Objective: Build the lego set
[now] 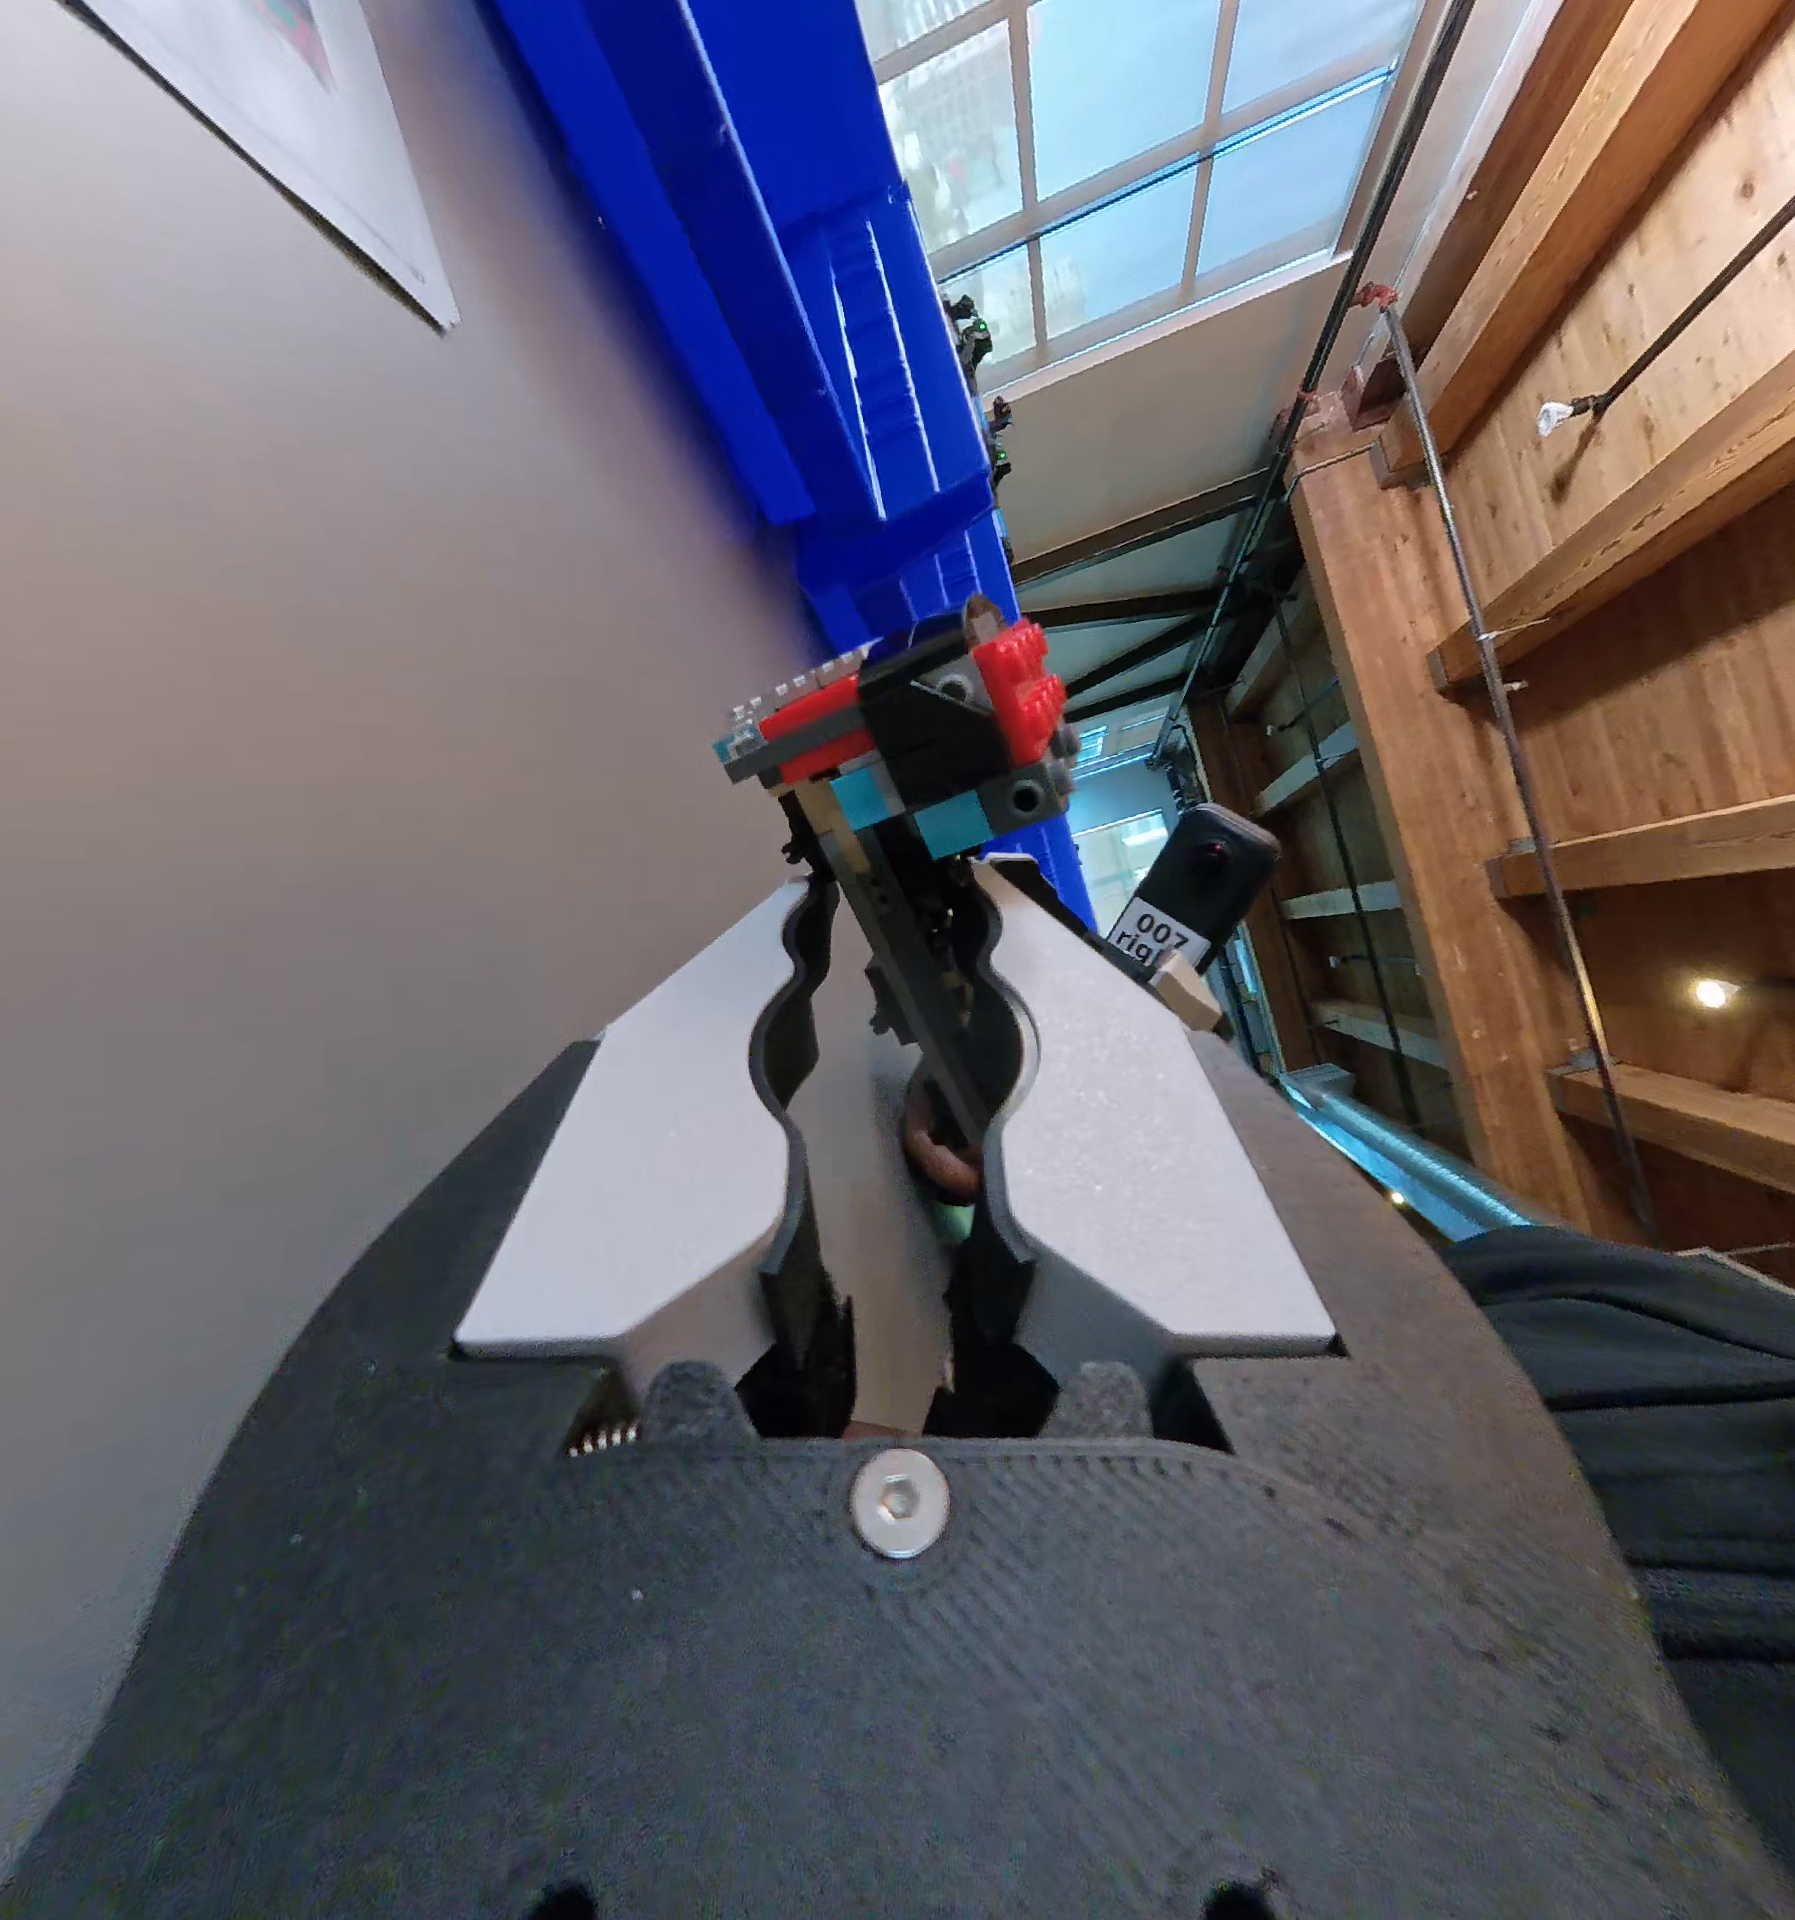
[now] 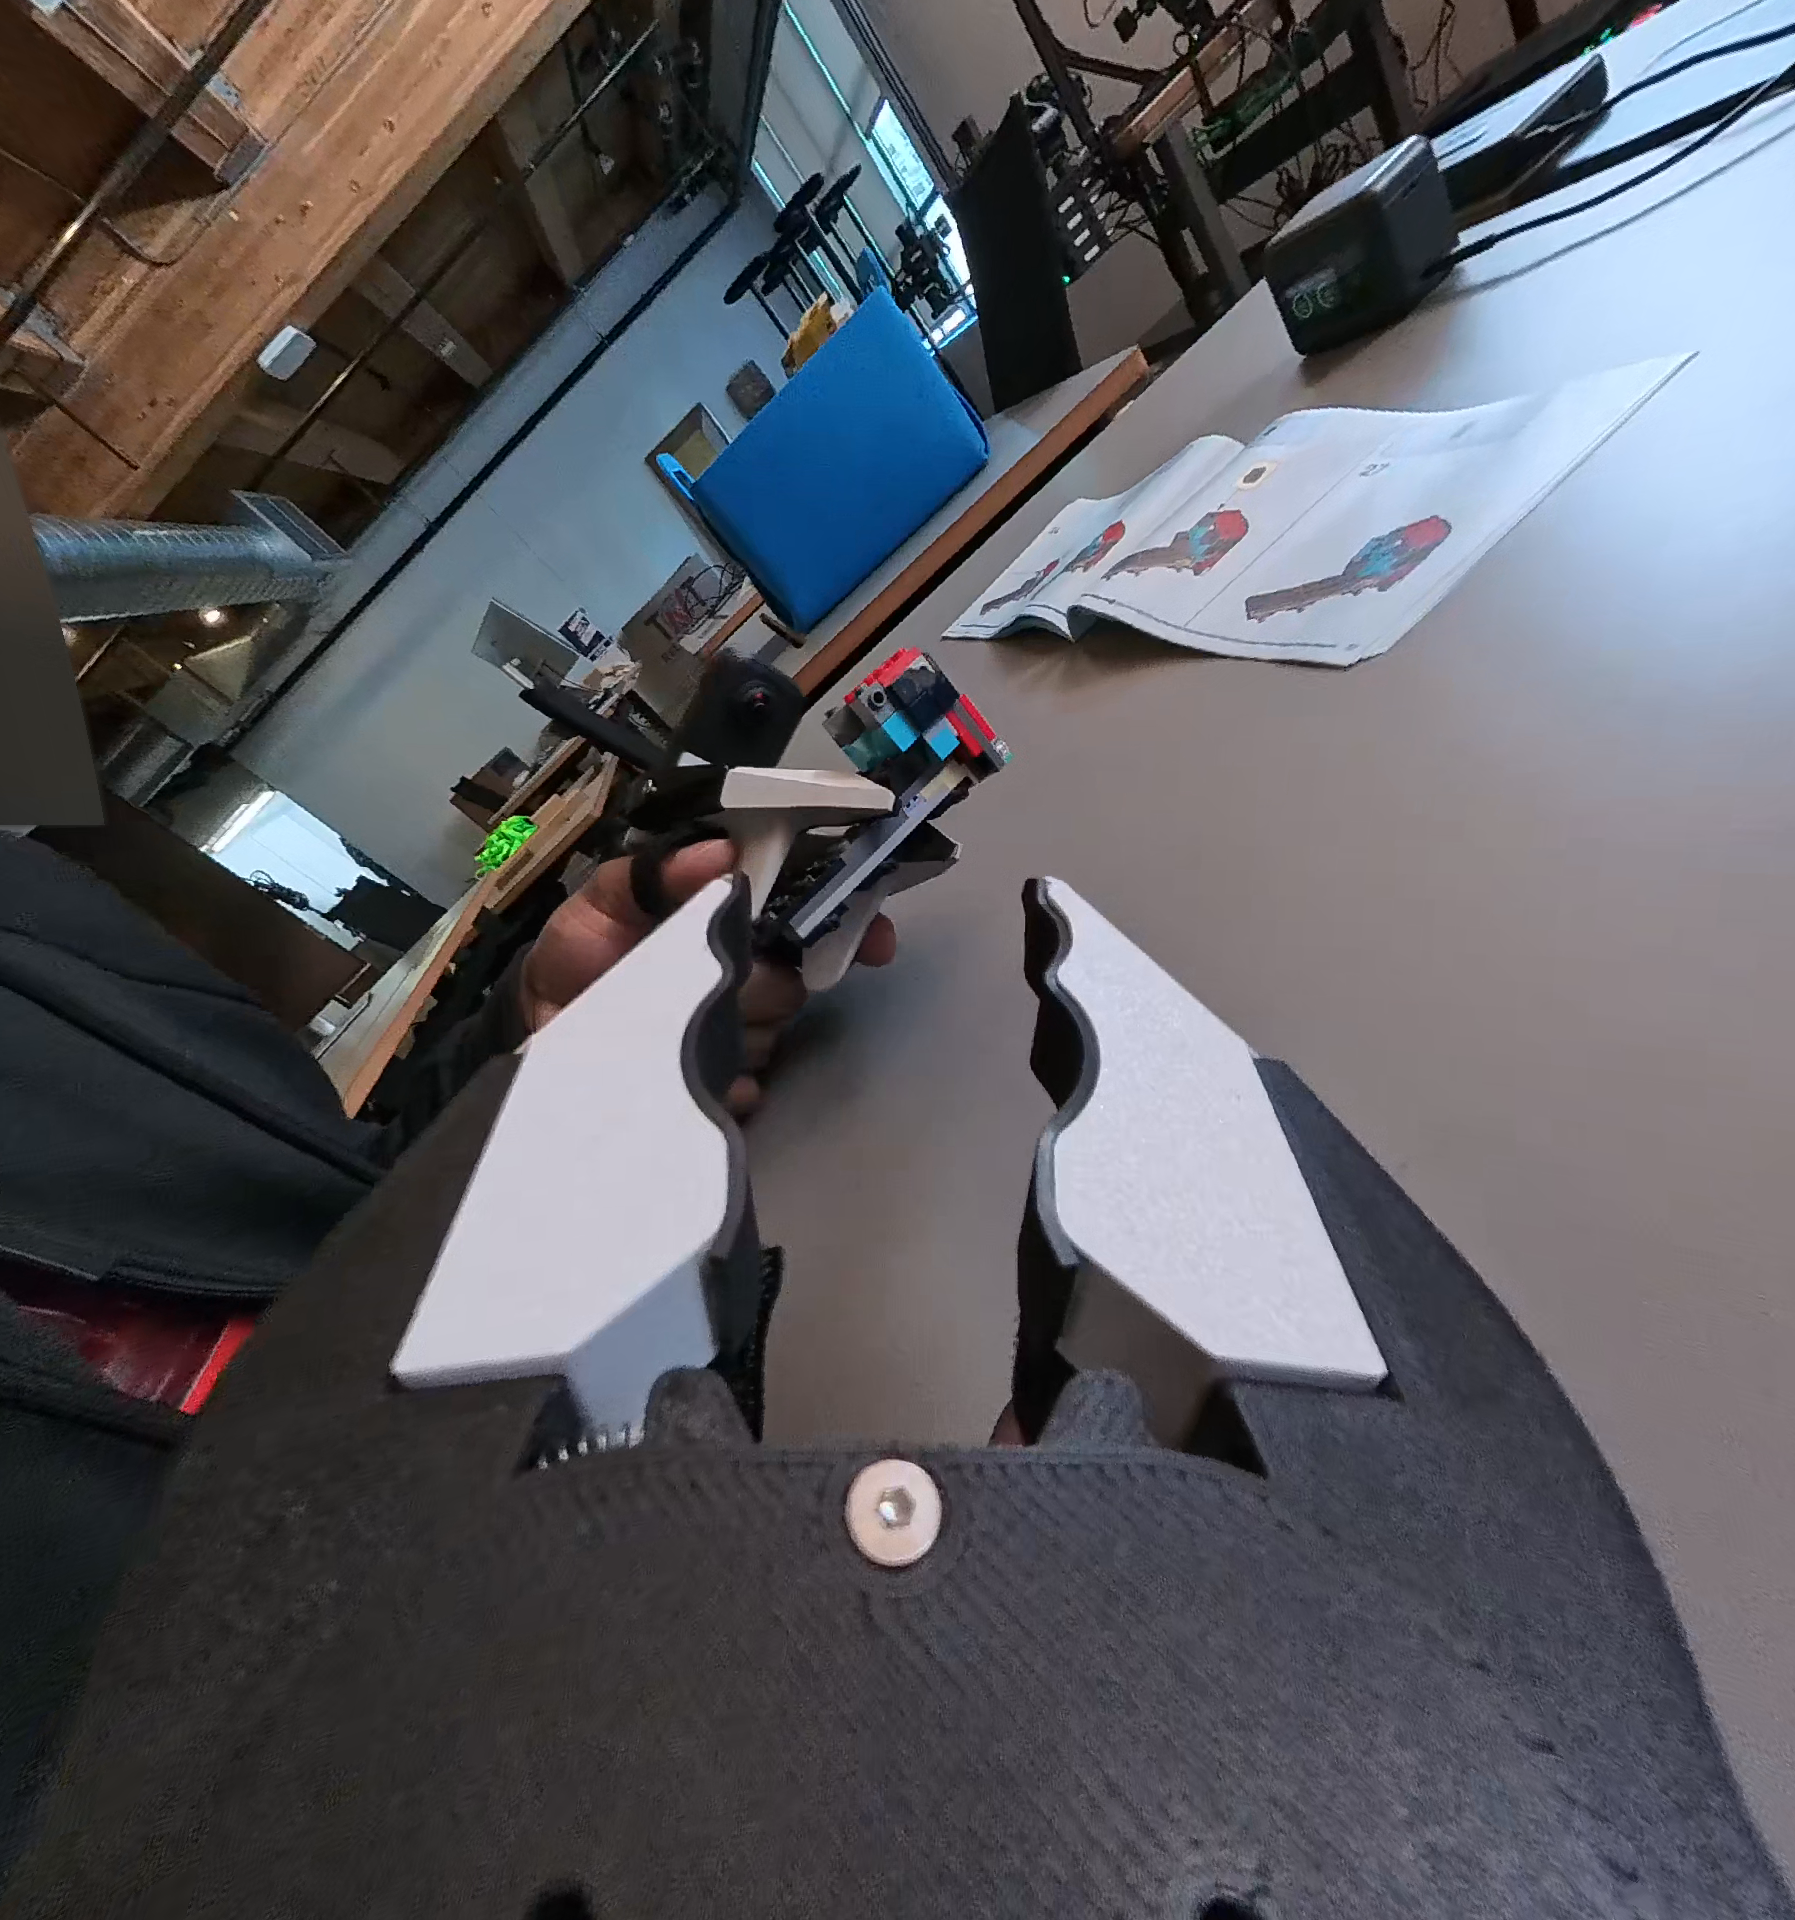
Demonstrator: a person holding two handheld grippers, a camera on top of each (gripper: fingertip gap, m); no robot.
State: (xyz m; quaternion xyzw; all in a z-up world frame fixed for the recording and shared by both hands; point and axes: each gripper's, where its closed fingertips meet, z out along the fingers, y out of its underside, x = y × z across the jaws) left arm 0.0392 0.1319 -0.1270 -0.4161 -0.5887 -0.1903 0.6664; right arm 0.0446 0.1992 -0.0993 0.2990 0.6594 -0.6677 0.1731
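Your left claw [image 1: 898, 894] is clamped on the lego model [image 1: 898, 732], gripping its long grey-and-black stem; the chunky red, black and teal head sticks out past the fingertips. The model is up in the air, above the table [image 2: 1392, 987] at its near left side.

Your right claw [image 2: 877, 899] is spread wide with nothing between its fingers, the table showing through the gap. It points at the model from close by, not touching it.

Open room: bare table to the right of and beyond the model. The nearest thing on it is the open instruction booklet [image 2: 1308, 540], well apart, far right. Black power brick [image 2: 1366, 249] with cables sits farther back.

Fingers [image 2: 602, 1174] are matte grey with wavy inner edges, on textured black printed bodies. The table is smooth, matte grey-brown.

The room has a timber beam ceiling [image 1: 1651, 520], grid window [image 1: 1132, 135], blue panel [image 1: 768, 312] and a blue box [image 2: 841, 468] on a far bench.
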